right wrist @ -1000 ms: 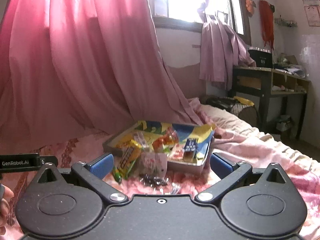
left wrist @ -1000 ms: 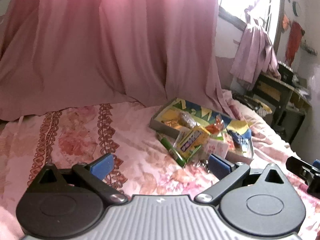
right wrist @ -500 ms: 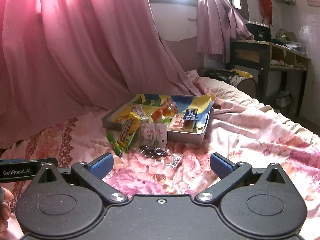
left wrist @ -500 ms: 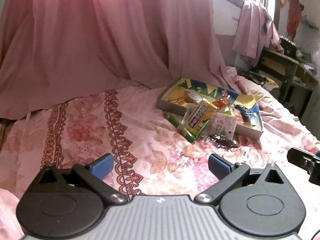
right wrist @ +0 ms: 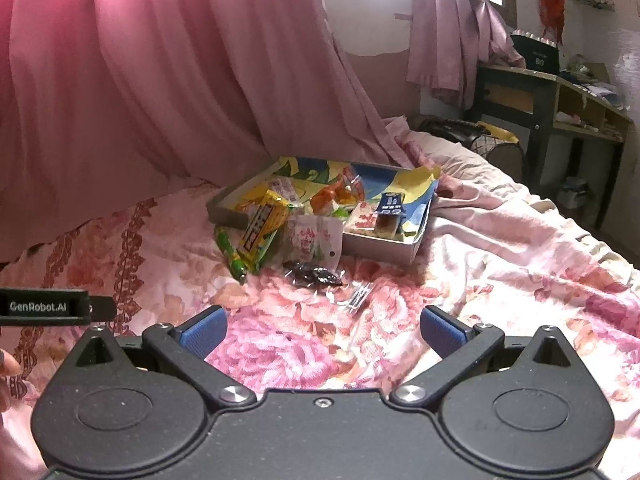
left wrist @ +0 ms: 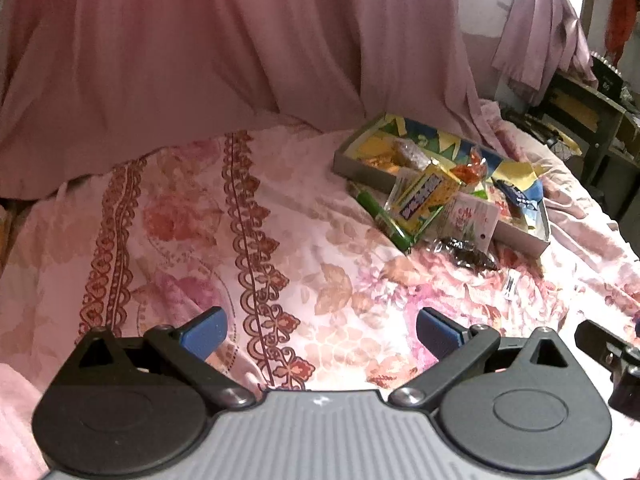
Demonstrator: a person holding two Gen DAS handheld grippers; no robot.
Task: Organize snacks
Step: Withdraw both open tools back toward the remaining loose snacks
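A shallow grey box (right wrist: 380,246) (left wrist: 516,236) with a colourful lining lies on a floral bedspread and holds several snack packets. Leaning on its near wall are a yellow packet (right wrist: 262,230) (left wrist: 424,196) and a white pink-printed packet (right wrist: 314,238) (left wrist: 470,220). A green stick packet (right wrist: 230,254) (left wrist: 382,220), a dark clear-wrapped snack (right wrist: 314,274) (left wrist: 470,256) and a small clear wrapper (right wrist: 358,298) lie loose on the bed. My right gripper (right wrist: 322,330) is open, short of the loose snacks. My left gripper (left wrist: 320,330) is open over bare bedspread, left of them.
A pink curtain (right wrist: 160,80) hangs behind the bed. A dark desk with shelves (right wrist: 560,96) stands at the right, with a black mesh basket (right wrist: 492,148) by the bed's end. Part of the left gripper's body (right wrist: 44,306) shows at the right view's left edge.
Both cameras have tipped downward, so the box and snacks sit higher in each view and more bedspread shows. Both grippers stay open and empty.
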